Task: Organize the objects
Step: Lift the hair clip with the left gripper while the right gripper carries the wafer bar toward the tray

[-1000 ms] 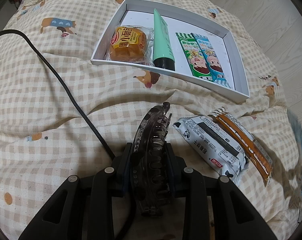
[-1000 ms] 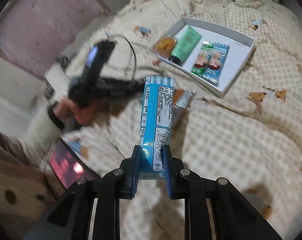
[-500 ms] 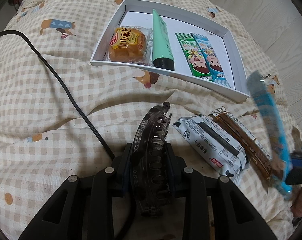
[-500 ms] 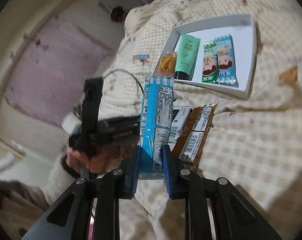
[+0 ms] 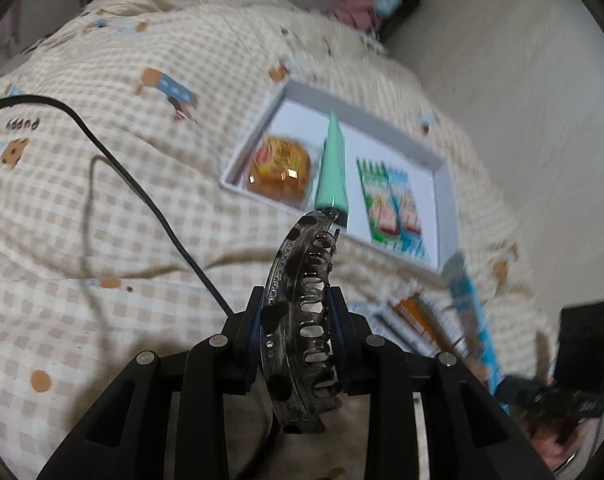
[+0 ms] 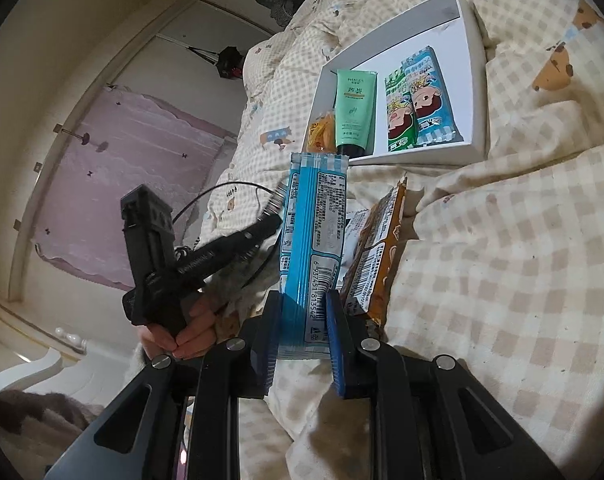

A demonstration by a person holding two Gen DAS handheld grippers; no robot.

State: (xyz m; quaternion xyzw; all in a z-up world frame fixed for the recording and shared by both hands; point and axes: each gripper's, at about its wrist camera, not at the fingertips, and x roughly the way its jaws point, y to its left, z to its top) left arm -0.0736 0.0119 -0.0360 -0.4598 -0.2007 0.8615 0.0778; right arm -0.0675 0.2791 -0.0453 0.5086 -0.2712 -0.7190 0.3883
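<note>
You had both loads clamped, left gripper (image 5: 298,344) jaws on the hair claw (image 5: 302,320), right gripper (image 6: 302,332) jaws on the blue wafer pack (image 6: 313,240); next, I'd guess, the white box (image 6: 475,80) at 1 o'clock.

bed: checked quilt (image 5: 102,200) | on it: white tray (image 6: 475,80), brown packet (image 6: 381,248), cable (image 5: 142,196)

A dark clear hair clip (image 5: 302,316) stands upright in the left claw (image 5: 298,320). A blue striped snack pack (image 6: 313,240) stands upright in the right claw (image 6: 302,320). On the bed lies a white tray (image 6: 475,80) with a small cake (image 5: 280,170), a green tube (image 6: 353,108) and two cartoon packs (image 6: 417,100). Near its front edge lie a brown pack (image 6: 377,256) and a white pack (image 6: 355,224).
</note>
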